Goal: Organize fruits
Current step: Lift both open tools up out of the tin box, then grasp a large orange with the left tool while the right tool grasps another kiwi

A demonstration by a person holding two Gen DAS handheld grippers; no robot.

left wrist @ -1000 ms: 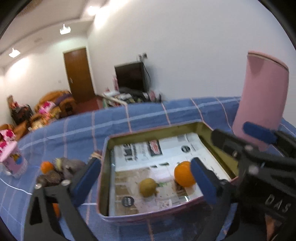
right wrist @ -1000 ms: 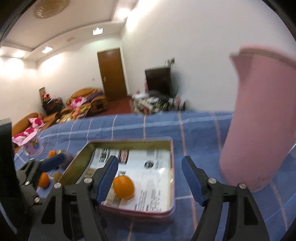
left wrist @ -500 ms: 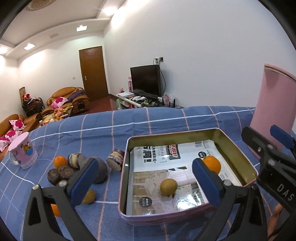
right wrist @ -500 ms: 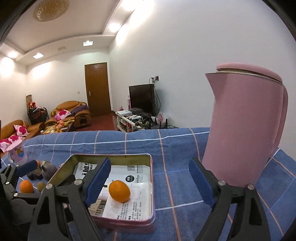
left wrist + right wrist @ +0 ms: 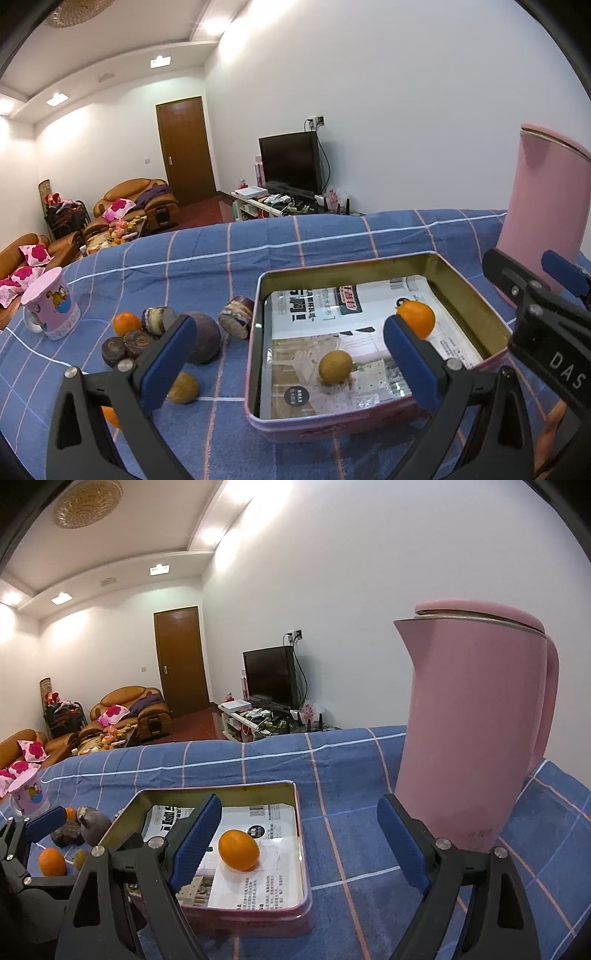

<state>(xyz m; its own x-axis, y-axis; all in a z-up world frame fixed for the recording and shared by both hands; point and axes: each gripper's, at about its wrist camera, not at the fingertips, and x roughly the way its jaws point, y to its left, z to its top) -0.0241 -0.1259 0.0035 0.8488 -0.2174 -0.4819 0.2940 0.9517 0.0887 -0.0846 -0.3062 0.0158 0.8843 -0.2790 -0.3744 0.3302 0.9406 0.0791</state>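
Two fruits are already lying in the tin [image 5: 461, 280] as you are looking through the left wrist view: an orange [image 5: 415, 318] toward the far right and a yellowish fruit [image 5: 335, 364] nearer the middle, both on the printed paper lining the bottom. Your left gripper [image 5: 291, 354] is hovering with its fingers released and holding nothing, spanning the tin's left wall. To the left of the tin, the loose pile is waiting on the blue cloth [image 5: 332, 236]: a small orange [image 5: 126, 323], a dark round fruit [image 5: 203, 341], a few dark cut pieces and another yellowish fruit [image 5: 183, 387] near you. A pink cup [image 5: 51, 303] is standing far left. I judge the pile to be the next source and the tin the collecting place.

Through the right wrist view, your right gripper [image 5: 299, 843] is also hanging released and empty, above the tin's near right corner. This view is showing the whole pink kettle [image 5: 476, 731] just right of the tin, which the left view is cropping; it is hiding the yellowish fruit in the tin behind a finger.
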